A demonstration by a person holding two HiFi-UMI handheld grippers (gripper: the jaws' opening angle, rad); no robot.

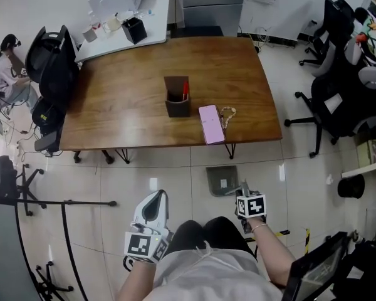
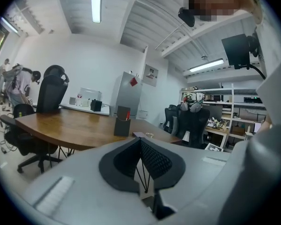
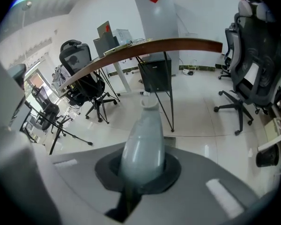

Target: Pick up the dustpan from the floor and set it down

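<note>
The grey dustpan (image 1: 222,180) is low over the white floor tiles just in front of the wooden table (image 1: 125,99); whether it touches the floor I cannot tell. My right gripper (image 1: 243,189) is shut on its pale grey handle (image 3: 143,144), which rises from between the jaws and points toward the table legs in the right gripper view (image 3: 141,175). My left gripper (image 1: 155,197) hangs beside my left leg, away from the dustpan. Its jaws (image 2: 141,142) meet with nothing between them and face the table.
On the table stand a brown pen holder (image 1: 177,99) and a pink case (image 1: 211,124). Black office chairs (image 1: 335,93) crowd the right side. Black stand legs (image 1: 62,202) spread over the floor at the left. A person sits at the far left.
</note>
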